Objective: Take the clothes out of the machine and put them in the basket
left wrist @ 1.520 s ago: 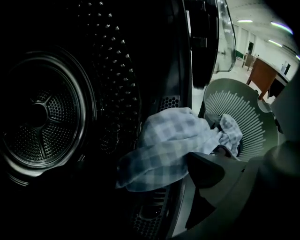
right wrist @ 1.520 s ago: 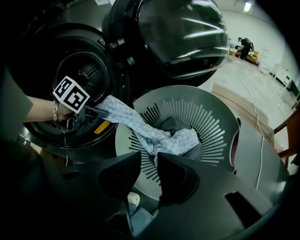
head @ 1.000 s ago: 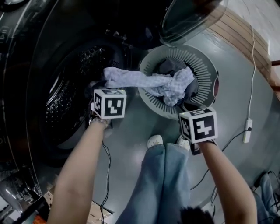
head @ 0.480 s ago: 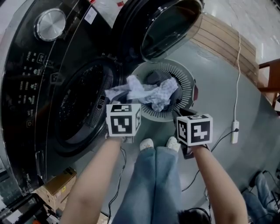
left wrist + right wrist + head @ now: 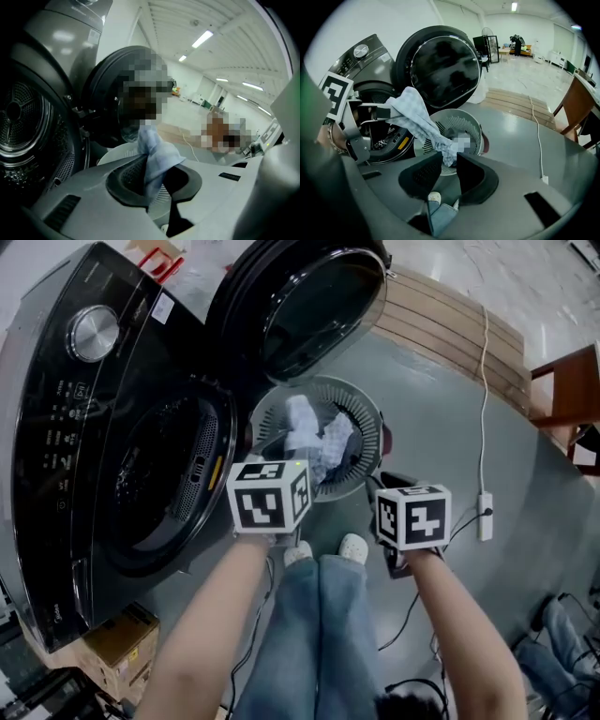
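Observation:
A light blue cloth [image 5: 314, 435] hangs bunched over the round slatted basket [image 5: 367, 423], which holds dark clothes. My left gripper [image 5: 153, 183] is shut on one end of the cloth [image 5: 157, 157]; its marker cube [image 5: 270, 495] sits just in front of the basket. My right gripper [image 5: 450, 161] is shut on the other end, and the cloth [image 5: 415, 119] stretches from it up to the left gripper [image 5: 370, 115]. The right marker cube [image 5: 411, 515] is at the basket's near right. The black washing machine's drum [image 5: 159, 474] stands open at the left.
The machine's round door [image 5: 309, 306] is swung open above the basket. The person's jeans and white shoes [image 5: 323, 554] stand right by the basket. A power strip with its cable [image 5: 485, 517] lies on the floor at the right, a wooden platform [image 5: 450, 324] behind, a cardboard box [image 5: 117, 643] near left.
Both grippers have risen and moved from the drum mouth towards the basket. The cloth, earlier stretched from drum to basket, is now clear of the drum and bunched over the basket.

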